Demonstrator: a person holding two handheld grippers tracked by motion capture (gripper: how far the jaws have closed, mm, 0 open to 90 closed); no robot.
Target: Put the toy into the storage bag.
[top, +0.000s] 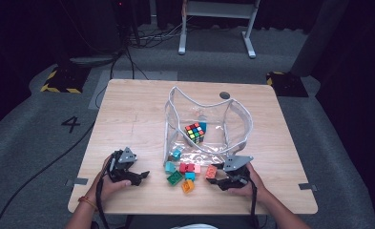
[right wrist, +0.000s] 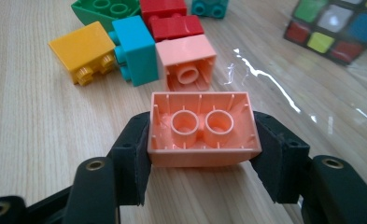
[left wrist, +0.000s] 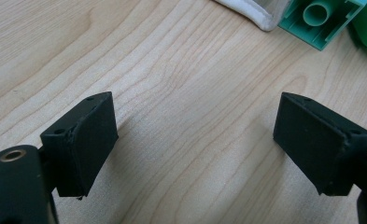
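We work at a pale wooden table (top: 128,119) on grey carpet, the room behind it dark; from the high view a clear pouch (top: 209,119) lies open at the middle with one colour cube (top: 195,132) inside and one teal brick (top: 176,154) at its mouth; about six loose bricks (top: 182,174) sit in a cluster just before it, so we judge the packing barely begun, nearly all bricks left outside; our left gripper (top: 144,175) rests apart to the left, our right gripper (top: 213,179) beside the cluster.

In the left gripper view the two jaws stand well apart over bare wood, nothing between them; a green brick (left wrist: 319,21) lies ahead, by the pouch's edge.

In the right gripper view the pads press both ends of a salmon brick (right wrist: 202,128), held hollow side up just above the table; behind it we count a pink, teal, yellow, green and two red bricks, the cube beyond.
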